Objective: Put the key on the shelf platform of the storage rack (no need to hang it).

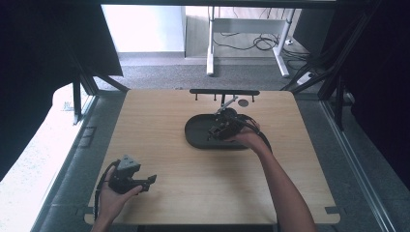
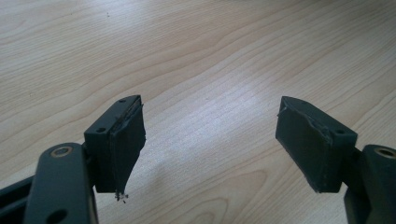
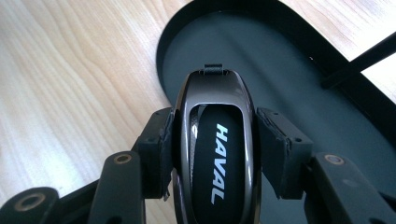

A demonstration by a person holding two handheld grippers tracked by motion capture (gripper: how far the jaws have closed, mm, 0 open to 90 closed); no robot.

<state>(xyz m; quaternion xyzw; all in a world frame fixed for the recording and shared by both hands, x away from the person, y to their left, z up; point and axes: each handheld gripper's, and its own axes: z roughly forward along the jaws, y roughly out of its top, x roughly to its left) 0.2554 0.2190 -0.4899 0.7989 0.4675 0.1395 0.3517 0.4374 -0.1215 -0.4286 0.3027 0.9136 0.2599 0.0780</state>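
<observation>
A glossy dark car key fob with white HAVAL lettering sits between the jaws of my right gripper, which is shut on its two sides. The fob hangs over the left end of a black oval tray. From above, my right gripper is over that tray at the table's middle. My left gripper rests in the person's hand near the front left corner of the table. Its jaws stand wide open over bare wood, with nothing between them.
A black bar rack with small hooks stands along the table's far edge, with a small dark round disc beside it. The light wooden table is edged by black frame posts at left and right. A desk's legs and cables lie beyond.
</observation>
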